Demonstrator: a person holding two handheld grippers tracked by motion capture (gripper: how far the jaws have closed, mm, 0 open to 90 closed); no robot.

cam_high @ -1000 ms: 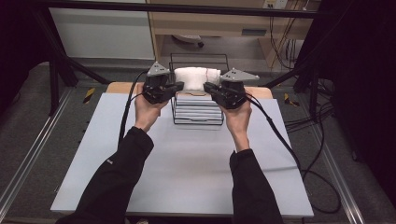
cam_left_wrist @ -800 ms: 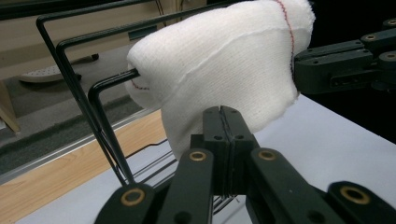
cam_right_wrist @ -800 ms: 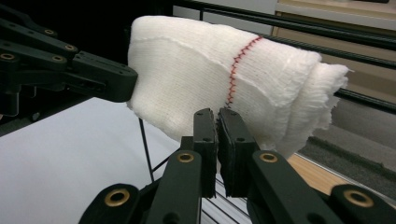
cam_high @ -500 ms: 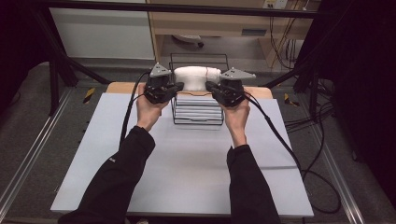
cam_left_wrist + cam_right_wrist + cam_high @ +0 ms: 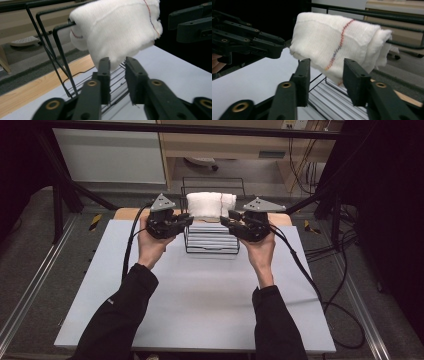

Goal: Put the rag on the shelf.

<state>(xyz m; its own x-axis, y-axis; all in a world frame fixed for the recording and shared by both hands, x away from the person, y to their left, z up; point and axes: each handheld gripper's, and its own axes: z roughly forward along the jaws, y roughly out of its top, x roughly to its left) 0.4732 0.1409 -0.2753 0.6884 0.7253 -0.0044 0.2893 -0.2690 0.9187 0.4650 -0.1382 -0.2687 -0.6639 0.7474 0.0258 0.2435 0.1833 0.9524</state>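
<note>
In the high view, the white folded cloth [image 5: 210, 205] hung over the top bars of the black wire rack [image 5: 212, 245], just above the centre of the frame. The rack stood on the white worktop [image 5: 200, 305], near its far edge.

The left claw [image 5: 189, 220] sat at the left of the rack and the right claw [image 5: 225, 222] at its right. Each was held in one of the person's hands, and their tips faced each other across the rack, below the cloth.

In the left gripper view, the jaws of the left claw [image 5: 117, 65] stood slightly spread and had just been opening. The lower edge of the cloth [image 5: 117, 30] hung at the jaw tips, in the centre of the frame, and the pads did not press on it.

In the right gripper view, the jaws of the right claw [image 5: 325, 66] stood apart and had likewise just been opening. The cloth [image 5: 337, 37] lay across the rack bar in the upper centre of the frame, beyond the gap between the jaws and free of the pads.
</note>
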